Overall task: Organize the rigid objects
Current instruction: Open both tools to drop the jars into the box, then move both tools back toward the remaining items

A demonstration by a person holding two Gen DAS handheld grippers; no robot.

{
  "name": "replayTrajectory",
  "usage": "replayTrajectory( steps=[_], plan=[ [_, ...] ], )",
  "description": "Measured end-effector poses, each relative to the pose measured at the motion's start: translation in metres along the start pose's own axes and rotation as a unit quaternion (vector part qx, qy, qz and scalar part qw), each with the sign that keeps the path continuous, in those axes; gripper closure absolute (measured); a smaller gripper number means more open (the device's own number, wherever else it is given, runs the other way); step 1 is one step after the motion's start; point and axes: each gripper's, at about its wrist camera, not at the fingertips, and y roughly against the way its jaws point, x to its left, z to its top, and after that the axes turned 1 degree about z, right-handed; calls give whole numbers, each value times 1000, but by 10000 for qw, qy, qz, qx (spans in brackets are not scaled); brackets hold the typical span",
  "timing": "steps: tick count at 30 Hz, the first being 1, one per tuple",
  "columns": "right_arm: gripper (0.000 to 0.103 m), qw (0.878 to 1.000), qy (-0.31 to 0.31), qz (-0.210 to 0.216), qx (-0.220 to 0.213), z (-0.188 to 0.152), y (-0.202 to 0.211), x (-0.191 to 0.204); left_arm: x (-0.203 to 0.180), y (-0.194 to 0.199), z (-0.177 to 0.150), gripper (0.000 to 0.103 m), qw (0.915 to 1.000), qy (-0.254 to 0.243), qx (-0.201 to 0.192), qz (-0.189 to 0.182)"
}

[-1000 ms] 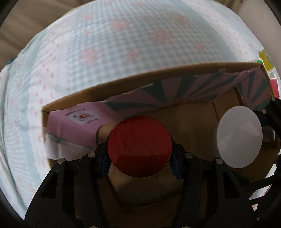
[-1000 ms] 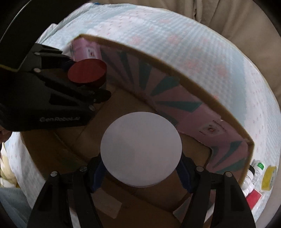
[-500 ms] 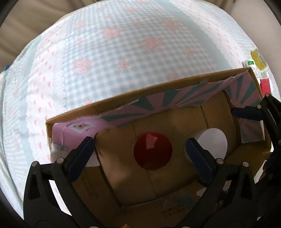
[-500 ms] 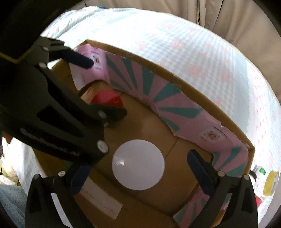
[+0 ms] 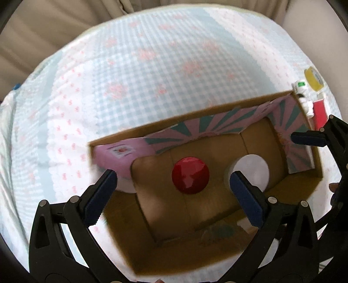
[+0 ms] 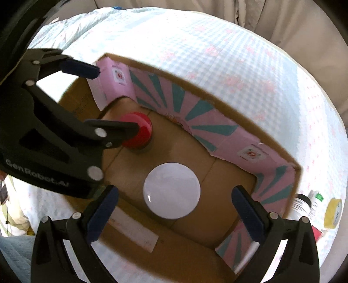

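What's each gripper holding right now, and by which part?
Nothing. The left gripper and right gripper both have their jaws open, above the red-lidded round jar and white-lidded round jar standing in the cardboard box.

A gingham cloth (image 5: 152, 71) bears a cardboard box (image 5: 217, 113), bottles (image 6: 304, 203) and tape roll (image 6: 332, 213).

This looks like a home. A soft cloth with pale blue checks and small pink flowers (image 5: 152, 71) covers the table or bed. Long beige curtains (image 6: 282, 19) hang behind it. A brown cardboard box with pink paper inside (image 6: 219, 95) sits on the cloth.
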Motion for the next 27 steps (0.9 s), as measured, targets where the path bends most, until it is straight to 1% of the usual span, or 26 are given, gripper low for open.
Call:
replayTrajectory(
  steps=[3,5,8,11,13,14,17,18,20,22,24,27],
  plan=[
    [0,9997,-238,-31,-38,5,27,-3,7,32,-3,0,9998,109,-149,55],
    [0,9989,-423,-83,-167,6,55,-2,12,60,-7,0,9994,188,-277,66],
    [0,9973,-580,-283,-348,4,94,2,17,112,-17,0,9979,260,-582,138],
    [0,9932,-896,-449,-589,-3,138,2,18,153,-26,0,9959,337,-828,143],
    [0,9883,-1235,-456,-770,-14,170,1,20,180,-34,0,9943,424,-979,82],
    [0,9863,-1351,-456,-826,-11,181,7,19,189,-37,0,9934,463,-1045,60],
    [0,9765,-1781,-595,-1058,-37,221,1,14,220,-48,0,9898,603,-1293,5],
    [0,9741,-1865,-661,-1091,-42,231,8,10,228,-52,0,9886,639,-1365,-40],
    [0,9669,-2078,-875,-1195,-60,259,3,1,244,-58,0,9864,699,-1483,-119],
    [0,9607,-2250,-998,-1286,-79,282,0,-13,257,-62,0,9846,715,-1571,-288],
    [0,9549,-2401,-1080,-1373,-95,296,-8,-28,266,-63,0,9833,708,-1632,-375],
    [0,9474,-2537,-1231,-1511,-125,319,-26,-60,282,-62,0,9810,666,-1743,-532]
  ],
)
